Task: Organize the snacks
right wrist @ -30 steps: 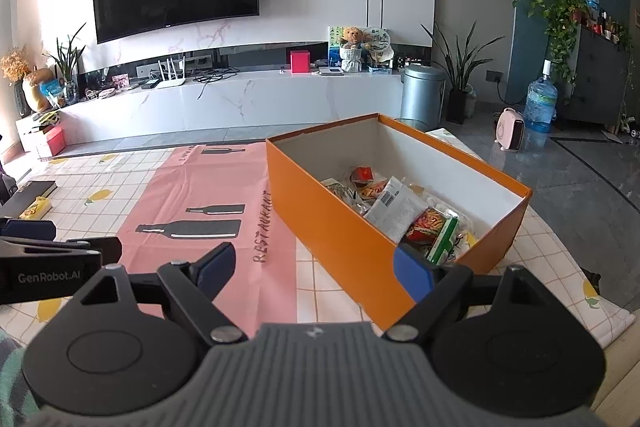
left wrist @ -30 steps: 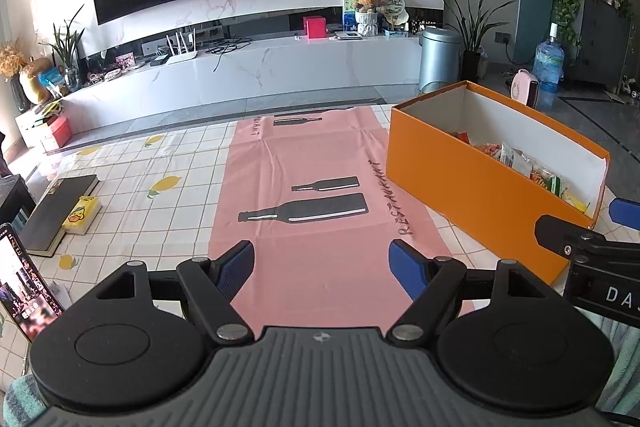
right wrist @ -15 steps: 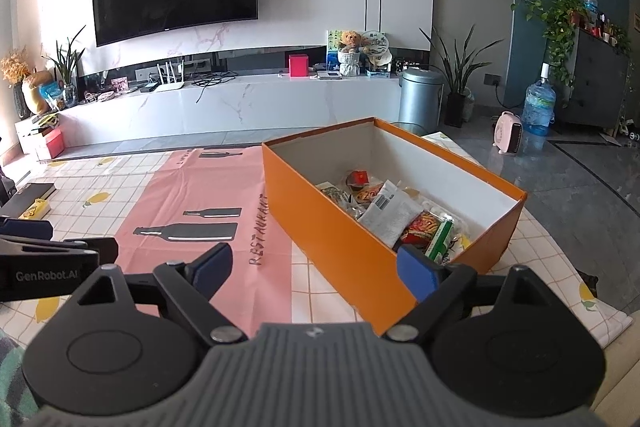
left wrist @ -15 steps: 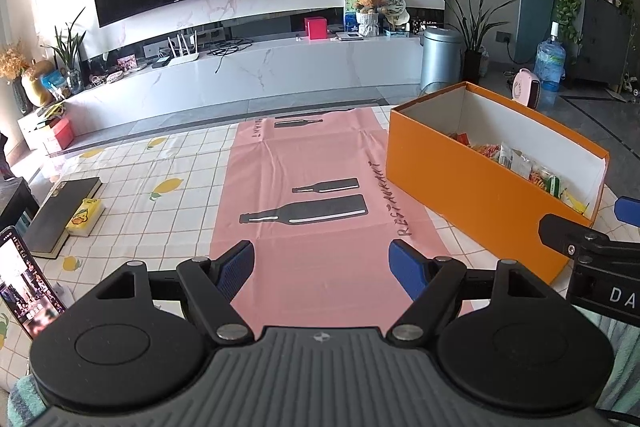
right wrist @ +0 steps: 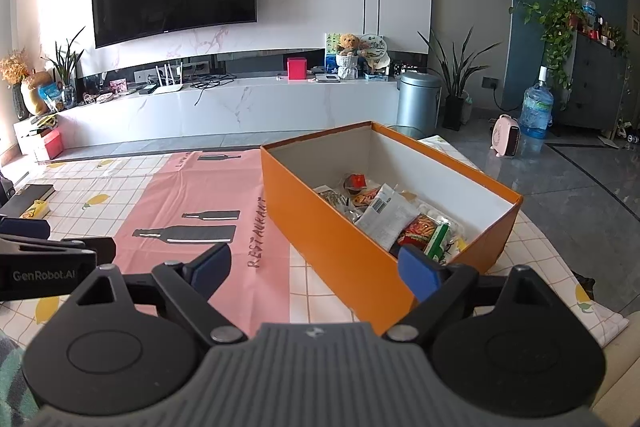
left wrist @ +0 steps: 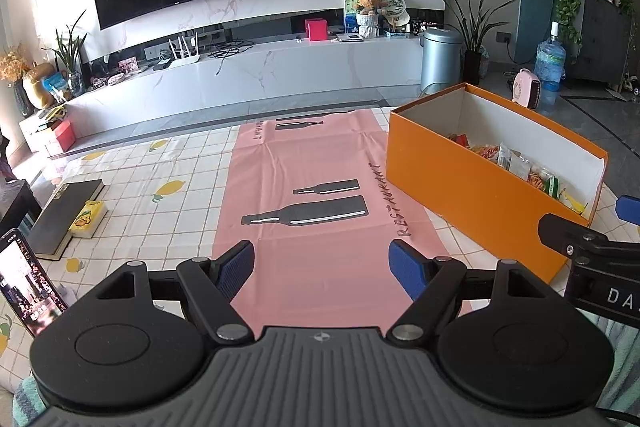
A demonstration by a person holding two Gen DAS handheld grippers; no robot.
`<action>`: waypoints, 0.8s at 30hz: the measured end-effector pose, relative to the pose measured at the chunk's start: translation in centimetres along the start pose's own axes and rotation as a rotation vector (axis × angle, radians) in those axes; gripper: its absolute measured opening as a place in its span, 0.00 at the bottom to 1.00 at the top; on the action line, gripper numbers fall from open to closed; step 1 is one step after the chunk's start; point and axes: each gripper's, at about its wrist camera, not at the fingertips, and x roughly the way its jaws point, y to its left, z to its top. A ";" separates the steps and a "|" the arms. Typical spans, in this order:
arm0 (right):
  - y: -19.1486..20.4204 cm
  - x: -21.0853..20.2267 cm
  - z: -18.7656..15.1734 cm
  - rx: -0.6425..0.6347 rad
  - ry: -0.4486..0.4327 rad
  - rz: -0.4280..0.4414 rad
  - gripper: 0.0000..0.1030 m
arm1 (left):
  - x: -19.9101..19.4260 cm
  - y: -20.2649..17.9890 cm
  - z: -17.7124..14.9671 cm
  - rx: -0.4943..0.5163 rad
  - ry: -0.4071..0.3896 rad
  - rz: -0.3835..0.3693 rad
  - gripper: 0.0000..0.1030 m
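Your snacks (right wrist: 394, 217) lie heaped in the orange box (right wrist: 340, 251), packets overlapping along its floor: a pale packet with a barcode on top, a red-and-orange one and a green-edged one beside it toward the near end. In the left view the same snacks (left wrist: 520, 167) show over the box (left wrist: 472, 187) wall. The box stands open on the bench (left wrist: 160, 167), on its checked lemon cloth, with one long side just beside the pink mat (left wrist: 320, 187) (the one printed with bottles and "RESTAURANT").

Your right gripper (right wrist: 314, 265) hangs above the bench with its fingers spread wide and nothing between them; the near corner of the box sits in the gap and the right finger overlaps the near end of the snacks in the view. Your left gripper (left wrist: 322, 267) hovers over the near end of the mat, likewise wide apart and empty, well to the left of the box.

At the left edge of the bench lie a dark book (left wrist: 66, 215) and a small yellow pack (left wrist: 88, 219) touching it, with a lit phone (left wrist: 28, 287) propped nearer you.
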 end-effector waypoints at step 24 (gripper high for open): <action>0.9 -1.1 0.2 -0.036 -0.017 0.003 0.89 | -1.1 0.4 0.2 0.006 -0.027 0.017 0.87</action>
